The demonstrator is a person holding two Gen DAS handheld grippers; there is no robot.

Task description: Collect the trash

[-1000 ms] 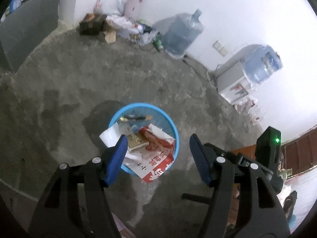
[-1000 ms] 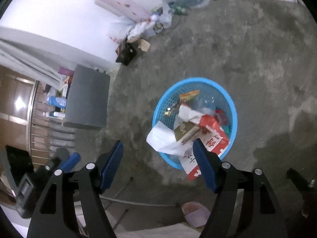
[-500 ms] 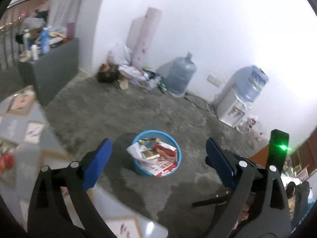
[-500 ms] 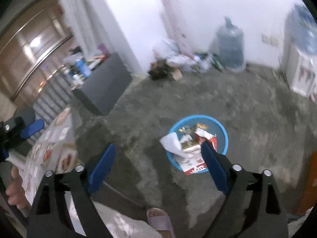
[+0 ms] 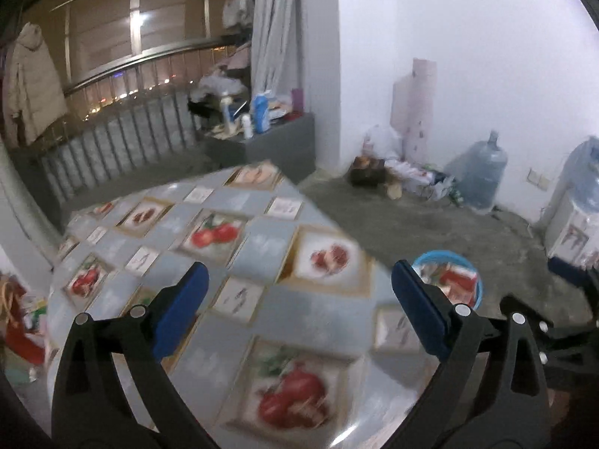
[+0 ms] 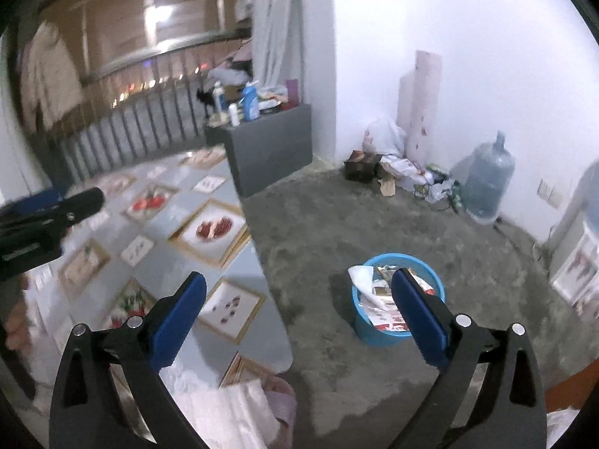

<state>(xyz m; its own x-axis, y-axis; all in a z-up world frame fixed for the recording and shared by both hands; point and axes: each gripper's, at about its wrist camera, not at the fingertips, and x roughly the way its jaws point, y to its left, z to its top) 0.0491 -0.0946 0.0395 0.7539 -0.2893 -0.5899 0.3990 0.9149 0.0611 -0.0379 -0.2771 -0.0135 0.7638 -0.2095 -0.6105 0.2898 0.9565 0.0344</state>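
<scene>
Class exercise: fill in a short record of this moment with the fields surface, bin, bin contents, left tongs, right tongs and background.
surface: table under a fruit-print cloth
bin: blue basket on the concrete floor, beside the table
bin contents: papers and red-and-white packaging
left tongs: opening, nothing between them
right tongs: opening, nothing between them
background: water jug by the white wall
</scene>
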